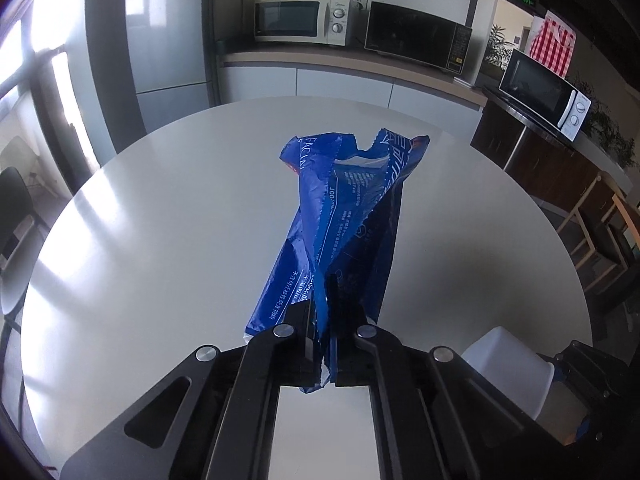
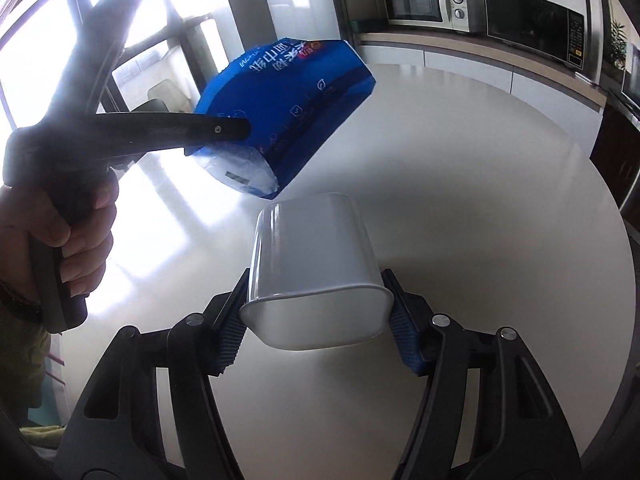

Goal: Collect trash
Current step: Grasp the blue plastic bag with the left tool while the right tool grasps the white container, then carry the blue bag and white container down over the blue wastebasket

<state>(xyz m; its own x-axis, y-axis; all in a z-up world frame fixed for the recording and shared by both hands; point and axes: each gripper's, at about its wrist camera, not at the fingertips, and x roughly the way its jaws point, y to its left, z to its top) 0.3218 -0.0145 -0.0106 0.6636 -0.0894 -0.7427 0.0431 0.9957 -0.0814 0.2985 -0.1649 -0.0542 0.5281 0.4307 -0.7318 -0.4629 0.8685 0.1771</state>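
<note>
A crumpled blue tissue wrapper (image 1: pixel 344 220) with white print is pinched in my left gripper (image 1: pixel 326 344), held up above the round white table (image 1: pixel 160 240). In the right wrist view the same wrapper (image 2: pixel 288 112) hangs from the left gripper (image 2: pixel 228 130) just above and behind a small white plastic bin (image 2: pixel 316 268). My right gripper (image 2: pixel 316 320) is shut on the bin's sides and holds it tilted, its opening turned toward the wrapper. The bin's corner also shows in the left wrist view (image 1: pixel 512 364).
A counter (image 1: pixel 352 60) behind the table carries a white microwave (image 1: pixel 300 20) and a black one (image 1: pixel 416 38). A third microwave (image 1: pixel 544 92) sits at the right, with wooden chairs (image 1: pixel 600 232) below it. Bright windows (image 2: pixel 48 32) are at the left.
</note>
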